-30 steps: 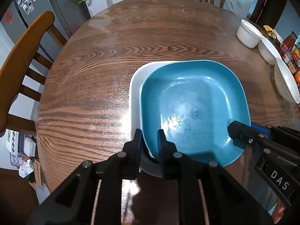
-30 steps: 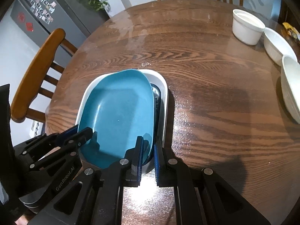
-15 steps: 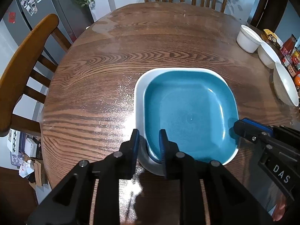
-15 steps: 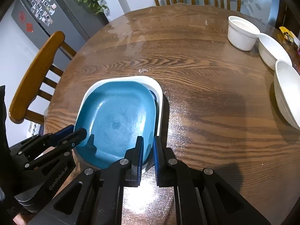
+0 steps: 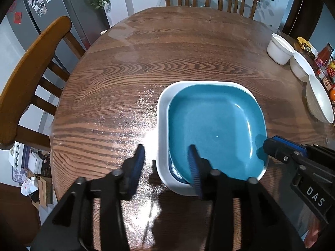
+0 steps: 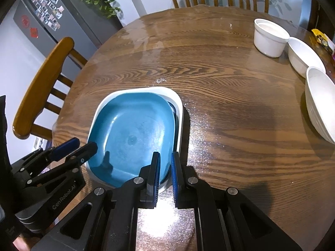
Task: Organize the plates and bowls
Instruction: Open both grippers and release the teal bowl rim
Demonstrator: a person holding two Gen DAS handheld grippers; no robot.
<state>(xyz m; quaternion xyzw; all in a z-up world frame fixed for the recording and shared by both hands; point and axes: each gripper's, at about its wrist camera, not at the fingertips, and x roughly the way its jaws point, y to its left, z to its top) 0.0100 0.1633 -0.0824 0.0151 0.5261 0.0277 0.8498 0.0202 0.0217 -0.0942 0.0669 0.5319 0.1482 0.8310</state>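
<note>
Blue plate (image 5: 215, 127) is nested in the white dish (image 5: 162, 125). Left hand-held gripper (image 5: 167, 163) was just spread, rims between. Right hand-held gripper (image 6: 165, 167) is kept pinched on the rims.

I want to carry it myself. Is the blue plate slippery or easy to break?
Probably both. The blue plate looks glazed and shiny, with glare on it, so it may slip. It seems stiff ceramic, likely to chip if dropped. It nests inside the white dish, so lifting by one rim might tilt it.
</note>
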